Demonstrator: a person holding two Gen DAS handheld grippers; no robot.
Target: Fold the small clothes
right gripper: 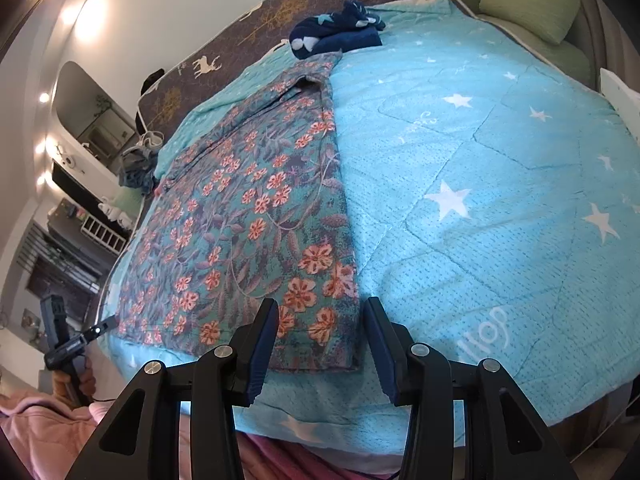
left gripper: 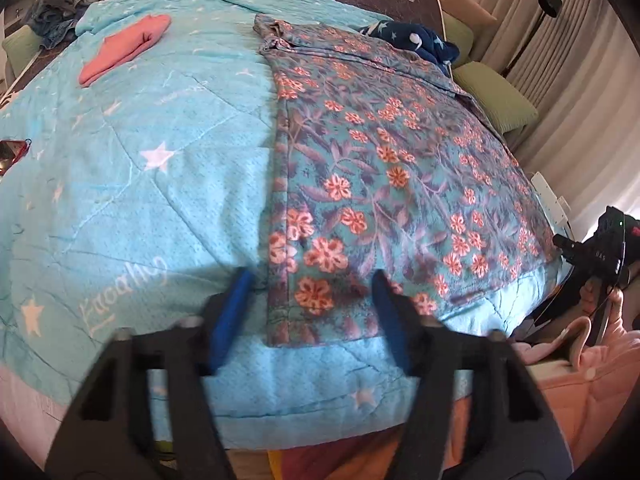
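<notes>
A teal garment with orange flowers (left gripper: 400, 168) lies flat on a light blue star-print quilt (left gripper: 140, 180), its hem toward me. My left gripper (left gripper: 310, 280) hovers open over the garment's near left corner, one blue pad (left gripper: 234, 304) off the cloth's edge and the other above the fabric. In the right wrist view the same garment (right gripper: 248, 232) runs away from me, and my right gripper (right gripper: 322, 306) stands open astride its near right corner. Neither pair of pads presses on the cloth.
A folded pink cloth (left gripper: 124, 46) lies far left on the quilt. A navy star-print bundle (right gripper: 336, 34) sits past the garment's far end. Green pillows (right gripper: 528, 4) and a heap of denim clothes (left gripper: 56, 12) flank the bed. A pink sleeve (left gripper: 592, 360) is at the bed's near edge.
</notes>
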